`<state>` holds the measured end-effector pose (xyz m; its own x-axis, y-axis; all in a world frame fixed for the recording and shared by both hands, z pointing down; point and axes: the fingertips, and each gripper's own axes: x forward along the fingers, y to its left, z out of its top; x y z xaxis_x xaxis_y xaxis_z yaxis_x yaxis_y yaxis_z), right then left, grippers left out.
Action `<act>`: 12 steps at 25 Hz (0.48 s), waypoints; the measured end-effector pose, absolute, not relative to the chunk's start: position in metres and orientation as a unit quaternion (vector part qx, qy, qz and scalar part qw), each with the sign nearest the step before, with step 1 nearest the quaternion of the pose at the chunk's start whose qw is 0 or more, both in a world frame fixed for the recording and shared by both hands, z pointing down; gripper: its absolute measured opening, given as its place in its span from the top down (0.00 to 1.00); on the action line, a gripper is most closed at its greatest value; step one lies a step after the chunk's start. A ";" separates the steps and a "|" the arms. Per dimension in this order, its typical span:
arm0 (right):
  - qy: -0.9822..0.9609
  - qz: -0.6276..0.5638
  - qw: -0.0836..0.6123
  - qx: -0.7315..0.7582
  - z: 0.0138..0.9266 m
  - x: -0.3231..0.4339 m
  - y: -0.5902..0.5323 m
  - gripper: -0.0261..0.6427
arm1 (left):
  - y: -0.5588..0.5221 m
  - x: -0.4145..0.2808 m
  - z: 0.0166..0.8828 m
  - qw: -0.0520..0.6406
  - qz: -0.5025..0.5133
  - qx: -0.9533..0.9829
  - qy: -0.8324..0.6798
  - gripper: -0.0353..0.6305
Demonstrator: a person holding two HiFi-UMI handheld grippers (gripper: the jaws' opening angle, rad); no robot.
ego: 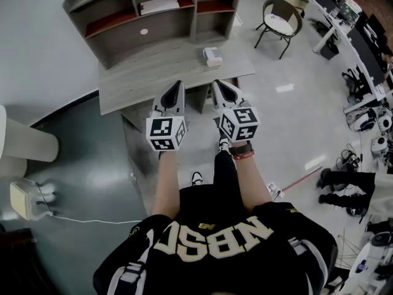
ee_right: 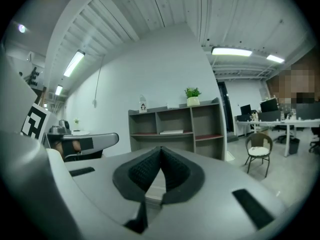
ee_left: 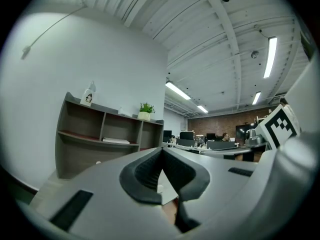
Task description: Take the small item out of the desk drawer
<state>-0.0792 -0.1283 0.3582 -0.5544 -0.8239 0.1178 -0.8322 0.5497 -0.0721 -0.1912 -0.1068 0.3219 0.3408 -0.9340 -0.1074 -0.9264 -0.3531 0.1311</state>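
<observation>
Person standing at the near side of a grey desk, holding two grippers side by side that point toward it. Left gripper and right gripper: jaws fully together, nothing between them. The drawer and its small item cannot be made out. A white box lies on the desk's right end.

My head view looks steeply down on the desk from nearby; both gripper views face level, sharing its shelf.
</observation>
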 end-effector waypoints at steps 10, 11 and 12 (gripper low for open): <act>-0.893 0.073 0.046 0.441 0.375 -0.095 -0.184 0.95 | -0.157 -0.206 0.338 0.035 -0.076 0.803 -0.590 0.93; -0.894 0.074 0.048 0.439 0.377 -0.094 -0.191 0.95 | -0.163 -0.204 0.340 0.036 -0.074 0.803 -0.590 0.93; -0.894 0.076 0.050 0.438 0.380 -0.093 -0.197 0.95 | -0.169 -0.203 0.342 0.038 -0.073 0.804 -0.590 0.93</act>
